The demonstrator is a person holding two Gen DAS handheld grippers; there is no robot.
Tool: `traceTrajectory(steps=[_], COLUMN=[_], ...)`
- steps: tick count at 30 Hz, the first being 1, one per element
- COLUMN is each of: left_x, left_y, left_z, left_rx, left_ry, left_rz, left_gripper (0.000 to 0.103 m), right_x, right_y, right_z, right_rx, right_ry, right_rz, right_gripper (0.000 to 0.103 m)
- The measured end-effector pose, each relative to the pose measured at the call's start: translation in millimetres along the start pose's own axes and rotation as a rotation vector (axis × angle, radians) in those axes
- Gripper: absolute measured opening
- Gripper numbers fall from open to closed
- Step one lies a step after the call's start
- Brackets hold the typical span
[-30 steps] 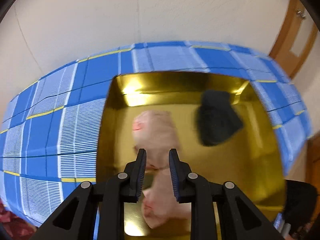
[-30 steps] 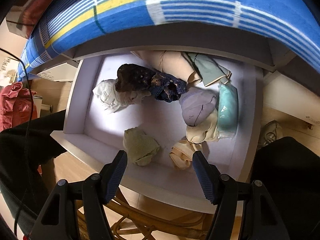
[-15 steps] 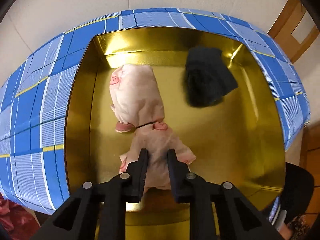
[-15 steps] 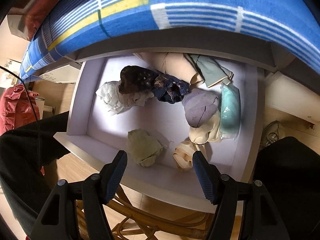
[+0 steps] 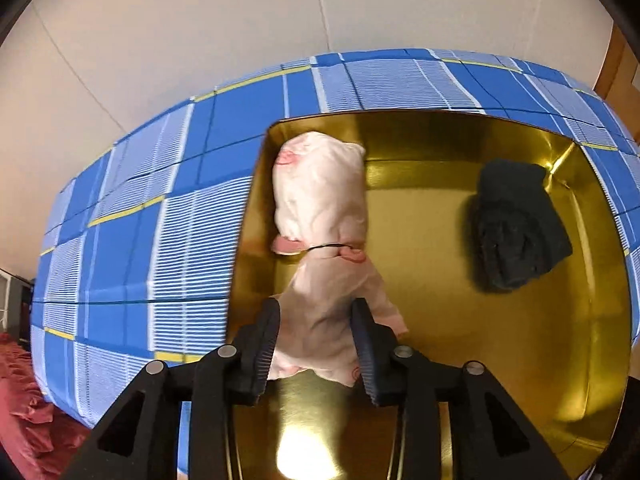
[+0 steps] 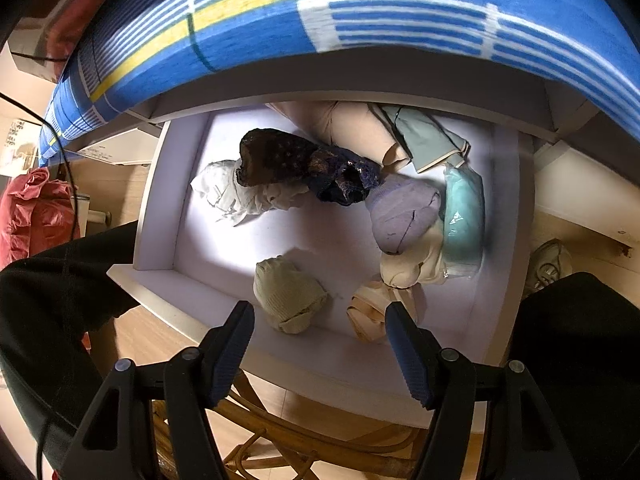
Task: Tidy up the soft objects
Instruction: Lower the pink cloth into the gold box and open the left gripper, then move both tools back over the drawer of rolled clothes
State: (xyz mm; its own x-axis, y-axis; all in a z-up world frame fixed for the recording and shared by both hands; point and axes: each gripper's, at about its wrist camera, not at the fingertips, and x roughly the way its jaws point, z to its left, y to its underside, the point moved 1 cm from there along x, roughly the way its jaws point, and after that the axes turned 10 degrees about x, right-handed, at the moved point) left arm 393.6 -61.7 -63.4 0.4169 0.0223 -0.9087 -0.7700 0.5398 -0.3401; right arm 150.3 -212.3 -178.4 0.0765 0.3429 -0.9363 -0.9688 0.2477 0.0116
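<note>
In the left wrist view, a pale pink cloth bundle (image 5: 320, 208) with pink prints lies along the left wall of a gold tray (image 5: 520, 360). A dark rolled cloth (image 5: 512, 224) lies at the tray's right. My left gripper (image 5: 316, 320) has its jaws partly apart around the bundle's near end, with small gaps on both sides. In the right wrist view, my right gripper (image 6: 320, 320) is open and empty above the front of a white drawer (image 6: 160, 208). The drawer holds several rolled soft items, among them a green roll (image 6: 288, 292) and a beige roll (image 6: 368, 312).
The tray sits on a blue checked cloth (image 5: 140, 232) covering the table, with a white wall behind. The same cloth (image 6: 360, 8) overhangs the drawer. Also there: dark (image 6: 304, 164), lilac (image 6: 400, 216) and teal (image 6: 464, 216) items, a wicker chair (image 6: 300, 440), my dark-clothed legs.
The left gripper carried the pink bundle to the tray's left side and its jaws have widened from a tight grip. The right gripper stayed open, with the drawer drawing slightly nearer.
</note>
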Motion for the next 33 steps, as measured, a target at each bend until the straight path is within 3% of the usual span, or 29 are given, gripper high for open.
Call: traceTrajectory(steps=[11, 23, 29, 33], left_x=[-59, -112, -86, -46], left_y=[42, 126, 176, 203], left_z=[11, -32, -81, -103], left_rx=[-0.110, -0.052, 0.062, 0.061], left_ry=[0.180, 0.331, 0.361, 0.397], left_rz=[-0.171, -0.340, -0.246, -0.127], left_gripper=[0.038, 0.038, 0.038, 0.038], right_x=[2, 6, 9, 14], right_y=[0, 0, 0, 0], right_z=[-1, -7, -10, -12], right_rx=[-0.013, -0.015, -0.009, -0.009], right_ry=[0.034, 0.079, 0.107, 0.131], right_rz=[-0.013, -0.017, -0.011, -0.003], right_gripper=[0.069, 0.069, 0.069, 0.069])
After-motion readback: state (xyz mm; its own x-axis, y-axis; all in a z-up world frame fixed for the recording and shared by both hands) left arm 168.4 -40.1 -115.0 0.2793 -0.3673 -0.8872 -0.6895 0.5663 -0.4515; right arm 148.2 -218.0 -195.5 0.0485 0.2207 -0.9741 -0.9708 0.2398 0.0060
